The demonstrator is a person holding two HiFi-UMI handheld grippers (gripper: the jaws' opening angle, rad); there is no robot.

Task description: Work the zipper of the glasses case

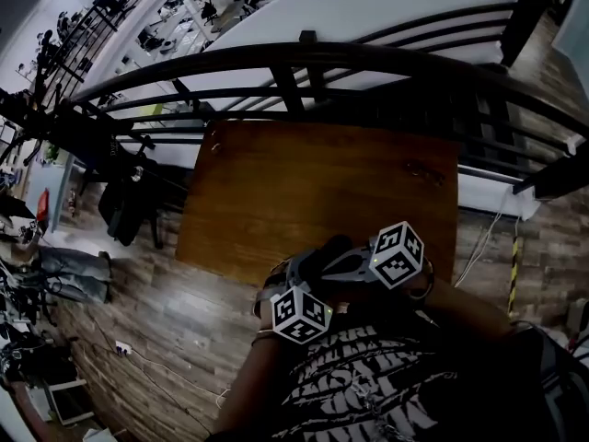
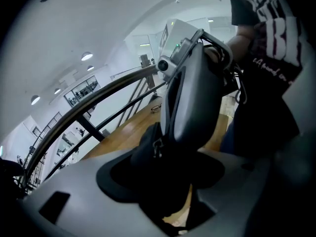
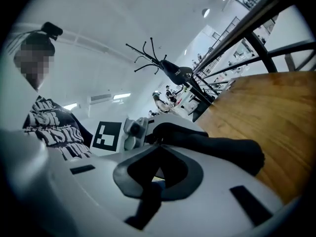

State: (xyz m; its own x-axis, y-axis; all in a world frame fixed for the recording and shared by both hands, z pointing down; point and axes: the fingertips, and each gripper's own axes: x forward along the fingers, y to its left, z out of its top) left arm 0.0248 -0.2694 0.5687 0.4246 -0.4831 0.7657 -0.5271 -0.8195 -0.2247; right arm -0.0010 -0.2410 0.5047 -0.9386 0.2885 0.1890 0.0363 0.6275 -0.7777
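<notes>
Over the near edge of the wooden table (image 1: 313,182) both grippers hold a dark fabric glasses case (image 1: 317,254). My left gripper (image 1: 299,279) has its jaws wide around the case's body (image 2: 148,157) and grips it. My right gripper (image 1: 340,263) comes in from the right with its jaws shut. Its tips (image 2: 165,137) meet on the case's seam, where the small metal zipper pull (image 2: 157,147) shows. In the right gripper view the case (image 3: 222,149) stretches away beyond the closed jaws (image 3: 157,157), and the left gripper's marker cube (image 3: 107,135) lies behind it.
A dark metal railing (image 1: 322,63) runs along the table's far side. Something small that looks like a pair of glasses (image 1: 423,170) lies near the far right of the table. The person's torso in a black printed shirt (image 1: 368,385) is right behind the grippers. Cables trail on the plank floor (image 1: 147,357).
</notes>
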